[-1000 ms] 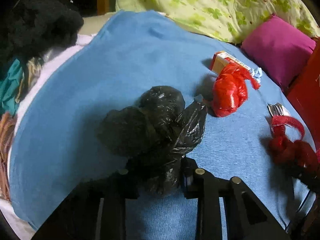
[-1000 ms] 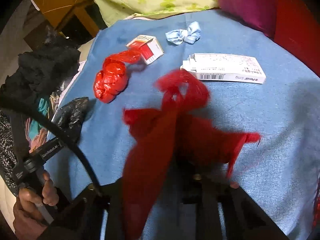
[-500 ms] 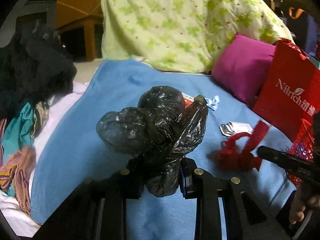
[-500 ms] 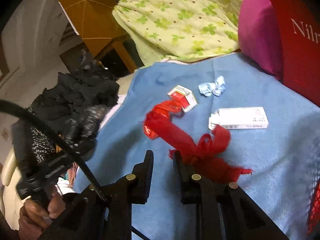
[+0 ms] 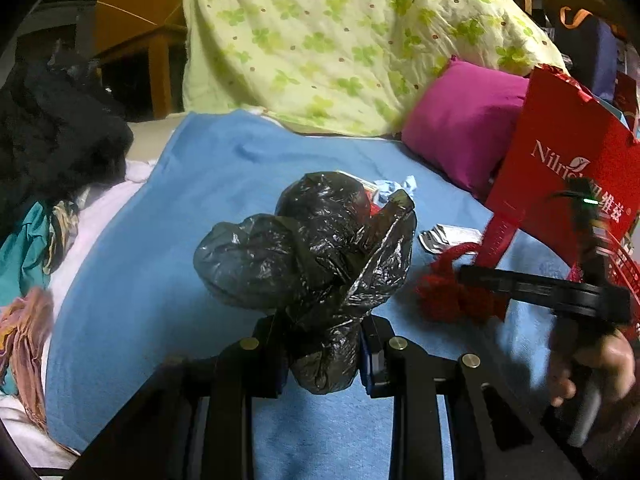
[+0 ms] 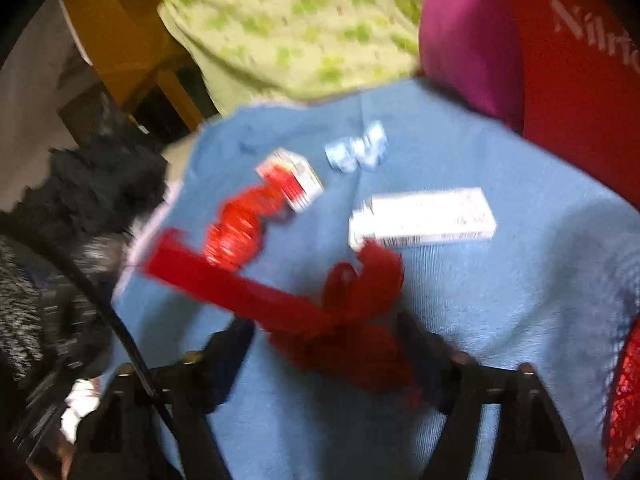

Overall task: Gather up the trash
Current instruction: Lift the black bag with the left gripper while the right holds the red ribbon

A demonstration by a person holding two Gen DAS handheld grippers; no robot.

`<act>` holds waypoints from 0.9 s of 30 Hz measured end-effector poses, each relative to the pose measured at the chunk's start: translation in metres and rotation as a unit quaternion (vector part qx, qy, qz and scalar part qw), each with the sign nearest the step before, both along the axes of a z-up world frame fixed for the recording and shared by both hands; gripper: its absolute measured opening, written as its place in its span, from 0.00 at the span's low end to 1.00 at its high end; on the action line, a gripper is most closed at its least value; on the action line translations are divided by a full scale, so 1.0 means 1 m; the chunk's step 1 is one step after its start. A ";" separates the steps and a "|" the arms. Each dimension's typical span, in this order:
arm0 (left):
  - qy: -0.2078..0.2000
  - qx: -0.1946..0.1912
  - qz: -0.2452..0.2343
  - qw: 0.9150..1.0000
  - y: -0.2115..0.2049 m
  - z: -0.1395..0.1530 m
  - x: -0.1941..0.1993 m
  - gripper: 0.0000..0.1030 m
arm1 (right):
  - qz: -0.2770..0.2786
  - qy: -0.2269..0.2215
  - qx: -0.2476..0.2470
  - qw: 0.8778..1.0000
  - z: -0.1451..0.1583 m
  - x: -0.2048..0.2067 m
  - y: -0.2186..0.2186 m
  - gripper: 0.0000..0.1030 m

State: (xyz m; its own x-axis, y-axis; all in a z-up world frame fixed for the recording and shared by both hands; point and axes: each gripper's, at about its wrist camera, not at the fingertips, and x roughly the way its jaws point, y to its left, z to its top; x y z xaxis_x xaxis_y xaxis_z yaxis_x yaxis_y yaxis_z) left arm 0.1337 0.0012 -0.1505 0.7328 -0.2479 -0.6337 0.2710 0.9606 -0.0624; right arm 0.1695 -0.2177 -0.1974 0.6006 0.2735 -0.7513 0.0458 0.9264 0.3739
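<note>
The left gripper (image 5: 322, 354) pinches a crumpled black bag (image 5: 316, 252), held up over the blue blanket (image 5: 160, 240). The right gripper (image 6: 328, 354) has just been opening; a red ribbon bundle (image 6: 352, 320) sits between its spread jaws, near the blanket's front edge. A white box (image 6: 424, 220) lies mid-blanket.

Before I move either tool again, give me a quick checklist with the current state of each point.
1. Left tool clamped on the crumpled black plastic bag: ok.
2. Black bag lifted off the blue blanket: ok.
3. Right tool jaws have just been opening, now apart: ok.
4. Red mesh ribbon bundle released: cannot tell, it lies between the fingers, blurred.
5. Red paper carrier bag mouth reachable: cannot tell.
6. White carton and red-and-white box collected: not ok.
</note>
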 end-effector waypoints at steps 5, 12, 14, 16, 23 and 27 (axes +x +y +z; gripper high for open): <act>-0.006 0.006 -0.011 1.000 -0.009 0.009 -0.010 0.28 | 0.016 0.045 -0.019 0.999 -0.021 0.019 0.008 0.32; -0.030 0.023 -0.010 0.999 -0.023 0.035 -0.031 0.28 | 0.010 -0.048 0.016 0.999 0.019 -0.035 -0.005 0.19; -0.041 0.035 -0.011 0.998 -0.028 0.044 -0.039 0.28 | 0.006 -0.084 0.023 0.996 0.036 -0.054 -0.006 0.19; -0.051 0.053 -0.010 0.997 -0.035 0.051 -0.047 0.28 | 0.004 -0.109 0.030 0.994 0.050 -0.075 -0.008 0.19; -0.073 0.065 -0.011 0.995 -0.043 0.069 -0.067 0.28 | 0.007 -0.145 0.040 0.989 0.092 -0.117 -0.017 0.19; -0.070 0.062 -0.006 0.996 -0.038 0.069 -0.070 0.28 | 0.009 -0.139 0.075 0.987 0.098 -0.117 -0.030 0.22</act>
